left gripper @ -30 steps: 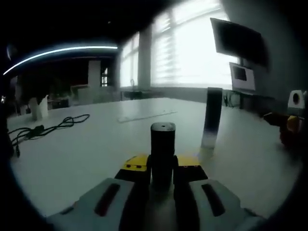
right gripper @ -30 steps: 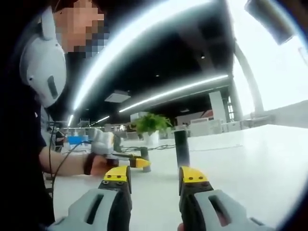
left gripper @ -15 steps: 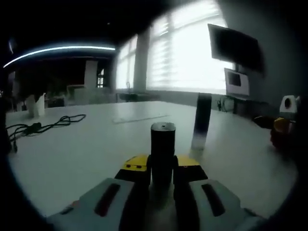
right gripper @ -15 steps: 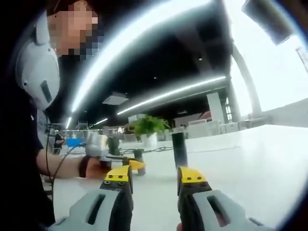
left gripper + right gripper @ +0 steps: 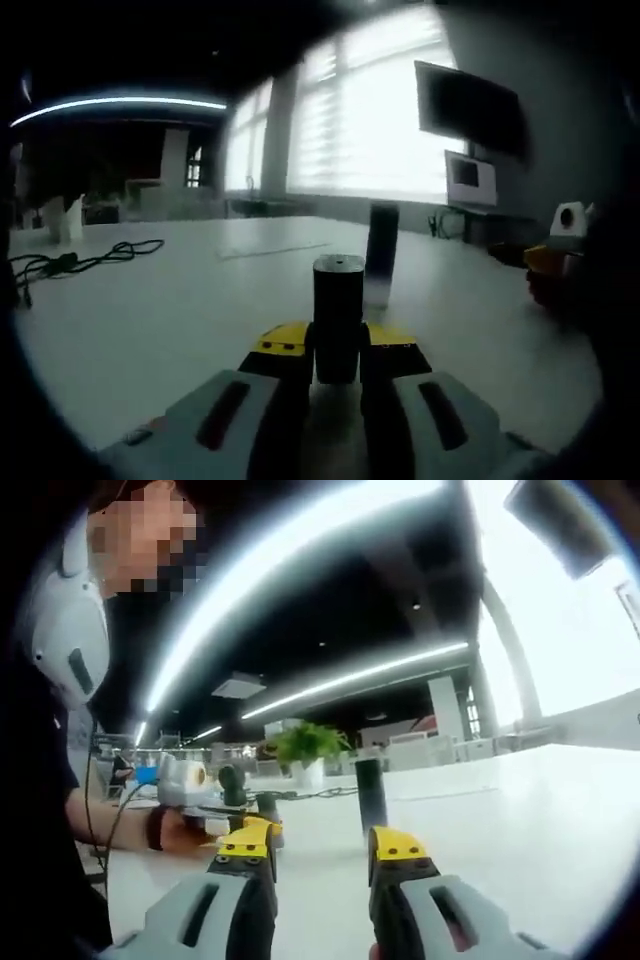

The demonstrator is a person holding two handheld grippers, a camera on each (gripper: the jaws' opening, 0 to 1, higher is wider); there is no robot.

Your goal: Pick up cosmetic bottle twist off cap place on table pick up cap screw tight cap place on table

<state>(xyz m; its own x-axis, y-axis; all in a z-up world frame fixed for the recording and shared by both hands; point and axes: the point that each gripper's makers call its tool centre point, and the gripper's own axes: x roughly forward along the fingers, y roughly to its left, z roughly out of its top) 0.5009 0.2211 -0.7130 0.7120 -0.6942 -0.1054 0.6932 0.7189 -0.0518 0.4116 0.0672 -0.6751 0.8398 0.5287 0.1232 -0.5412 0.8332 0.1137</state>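
Cap (image 5: 339, 318), a short dark cylinder, sits upright and clamped between the yellow-tipped jaws of the left gripper (image 5: 338, 345), held low over the white table (image 5: 170, 310). Cosmetic bottle (image 5: 381, 255), tall and dark, stands upright on the table beyond the cap, well in from the edges; in the right gripper view the same bottle (image 5: 371, 794) stands ahead of the right gripper (image 5: 322, 852), whose jaws are spread with nothing between them. Judgement: bottle appears uncapped and set down, cap picked up; screwing it tight and setting the bottle down remain. Black cable (image 5: 75, 262) lies toward the far left edge.
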